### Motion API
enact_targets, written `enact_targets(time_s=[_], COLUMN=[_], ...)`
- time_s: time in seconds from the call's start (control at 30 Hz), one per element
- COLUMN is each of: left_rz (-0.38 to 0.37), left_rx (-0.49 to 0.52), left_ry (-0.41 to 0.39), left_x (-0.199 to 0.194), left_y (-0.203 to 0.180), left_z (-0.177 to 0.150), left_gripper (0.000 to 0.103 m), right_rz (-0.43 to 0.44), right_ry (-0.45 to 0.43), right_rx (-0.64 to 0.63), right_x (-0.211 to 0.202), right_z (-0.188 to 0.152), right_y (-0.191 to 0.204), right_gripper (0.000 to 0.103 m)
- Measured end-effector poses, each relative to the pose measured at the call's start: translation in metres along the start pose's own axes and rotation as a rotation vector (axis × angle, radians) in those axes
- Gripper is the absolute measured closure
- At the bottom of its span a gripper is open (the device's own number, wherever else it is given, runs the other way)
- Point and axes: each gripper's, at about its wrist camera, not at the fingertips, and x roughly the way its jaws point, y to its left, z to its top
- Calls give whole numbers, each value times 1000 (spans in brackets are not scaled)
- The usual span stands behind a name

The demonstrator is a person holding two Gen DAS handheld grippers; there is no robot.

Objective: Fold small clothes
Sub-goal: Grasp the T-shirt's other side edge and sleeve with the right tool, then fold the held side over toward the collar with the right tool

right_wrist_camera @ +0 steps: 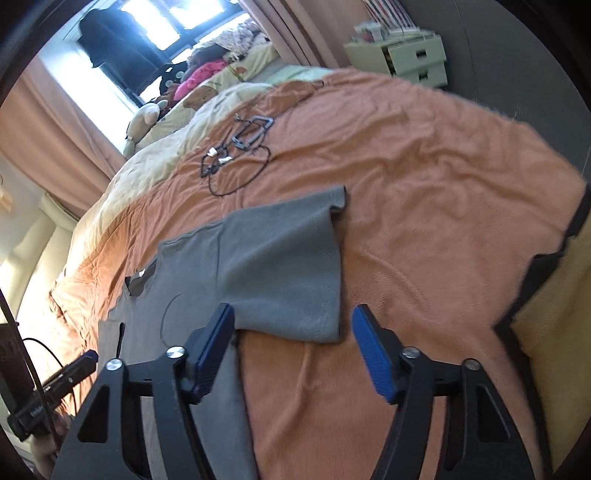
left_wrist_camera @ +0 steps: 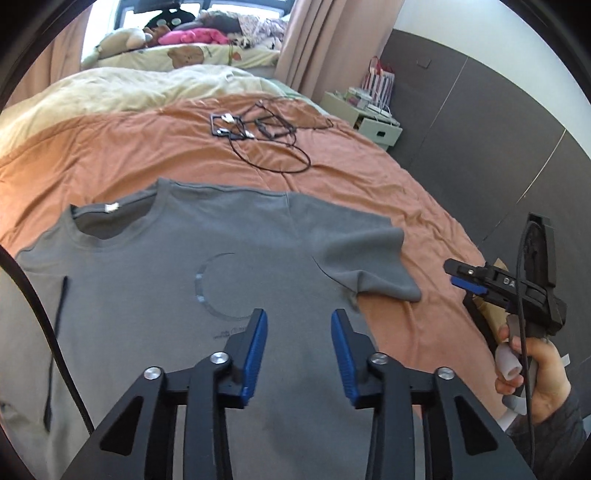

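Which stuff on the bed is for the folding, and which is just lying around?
For the folding:
T-shirt, spread flat
left gripper, open
right gripper, open

Just lying around:
cables
stuffed toys
pink cloth
drawers
gift bag

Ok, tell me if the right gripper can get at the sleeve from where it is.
Probably yes. The right gripper is open, and the sleeve of the shirt lies flat on the blanket just ahead of its fingers, with nothing between them. The cables lie well beyond.
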Motion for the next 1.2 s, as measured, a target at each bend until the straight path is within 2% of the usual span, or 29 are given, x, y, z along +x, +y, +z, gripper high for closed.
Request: enact_targets(time_s=[0.1, 0.17, 0.47, 0.63, 0.7, 0.73, 0.77, 0.83, 0.9, 1.0, 1.2], left_rz=[-6, -7, -12, -48, -56, -58, -65, -88, -67, -89, -108], left_rx=[-5, 0, 51, 35, 31, 26, 18, -2, 2, -19, -49], left_ry=[10, 21, 63, 65, 69, 75, 79, 96, 108, 125, 157], left_x=[20, 34, 81, 102, 109, 113, 116, 123, 128, 137, 155], left_y=[5, 7, 6, 1, -2, -4, -6, -9, -12, -12, -15], left_z=[4, 6, 11, 15, 17, 18, 20, 25, 28, 29, 22], left_gripper=[68, 71, 80, 83, 83, 83, 84, 84, 84, 84, 85], right_rz=[11, 12, 8, 32, 49, 44, 42, 38, 43, 61, 151], right_ry=[24, 39, 76, 98, 91, 89, 94, 98, 81, 45, -3], right_rx=[31, 45, 84, 64, 77, 79, 83, 91, 78, 49, 16], right_x=[27, 40, 86, 99, 100, 101, 102, 102, 94, 80, 50], right_z=[9, 13, 38, 42, 44, 46, 48, 47, 49, 48, 57], right_y=[-15, -22, -42, -40, -44, -48, -51, -55, -51, -41, -20], right_gripper=[46, 53, 58, 58, 68, 85, 93, 99, 101, 102, 102])
